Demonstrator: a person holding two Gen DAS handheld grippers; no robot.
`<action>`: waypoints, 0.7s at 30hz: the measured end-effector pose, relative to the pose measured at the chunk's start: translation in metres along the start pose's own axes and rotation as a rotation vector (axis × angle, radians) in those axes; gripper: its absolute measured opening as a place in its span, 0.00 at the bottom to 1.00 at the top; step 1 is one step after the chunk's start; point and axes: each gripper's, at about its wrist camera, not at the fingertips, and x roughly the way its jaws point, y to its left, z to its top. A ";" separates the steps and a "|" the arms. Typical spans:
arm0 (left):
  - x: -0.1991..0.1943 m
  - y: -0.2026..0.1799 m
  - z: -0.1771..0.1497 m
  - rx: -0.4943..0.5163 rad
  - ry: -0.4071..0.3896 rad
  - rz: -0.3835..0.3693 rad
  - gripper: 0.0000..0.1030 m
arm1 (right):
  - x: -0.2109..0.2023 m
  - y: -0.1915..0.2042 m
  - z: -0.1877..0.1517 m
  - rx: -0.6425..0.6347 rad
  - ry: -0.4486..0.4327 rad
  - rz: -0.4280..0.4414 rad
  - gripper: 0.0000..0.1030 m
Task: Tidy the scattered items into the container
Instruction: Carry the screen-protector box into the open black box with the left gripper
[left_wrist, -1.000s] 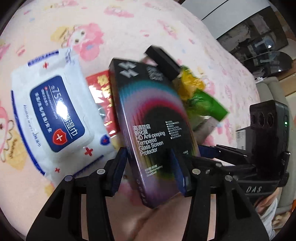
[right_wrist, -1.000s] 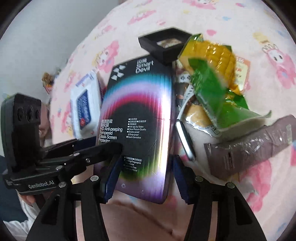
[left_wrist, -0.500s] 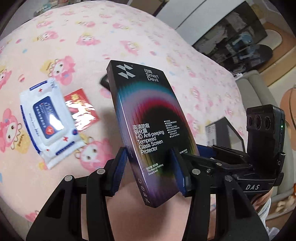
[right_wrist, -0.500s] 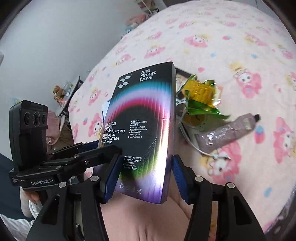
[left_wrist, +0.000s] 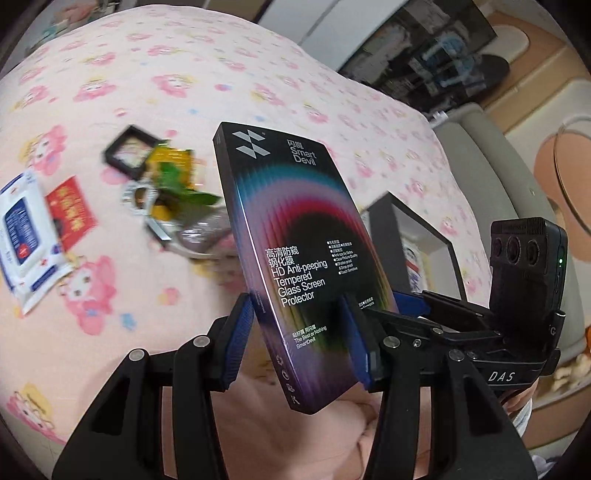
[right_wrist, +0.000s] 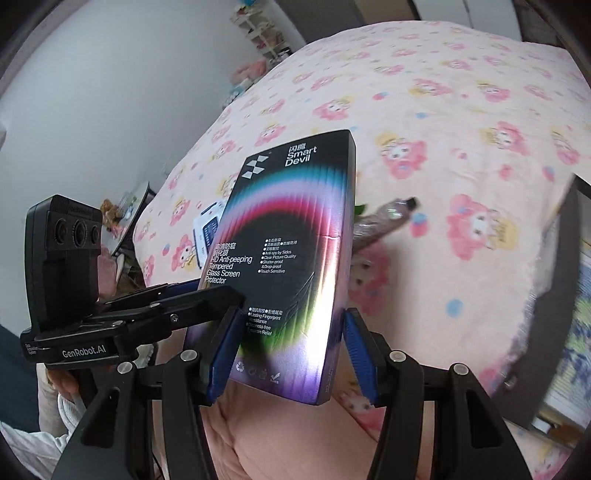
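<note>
We hold the screen protector box (left_wrist: 291, 258) in both tongs at once, lifted clear of the bed (left_wrist: 184, 74). The left tongs (left_wrist: 299, 343) clamp its lower end, 1 blue pad (left_wrist: 236, 339) on each long side. The right tongs (right_wrist: 286, 354) clamp the same end; the left pad presses the box, while the right pad (right_wrist: 360, 356) shows a thin gap, so we cannot tell if it touches. The box stands tilted, logo end away from us. The open black container (left_wrist: 417, 236) sits on the bed just behind the box. Well apart on the bed lie the wipes pack (left_wrist: 22, 229), red packet (left_wrist: 72, 210), green-yellow snack bag (left_wrist: 173, 173) and small black tray (left_wrist: 127, 149).
</note>
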 end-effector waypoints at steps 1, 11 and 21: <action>0.005 -0.012 -0.002 0.015 0.007 -0.002 0.48 | -0.008 -0.007 -0.003 0.009 -0.010 -0.007 0.50; 0.075 -0.128 0.026 0.210 0.062 -0.044 0.47 | -0.087 -0.084 -0.028 0.065 -0.082 -0.108 0.50; 0.173 -0.220 0.040 0.298 0.176 -0.133 0.48 | -0.152 -0.192 -0.060 0.281 -0.223 -0.101 0.50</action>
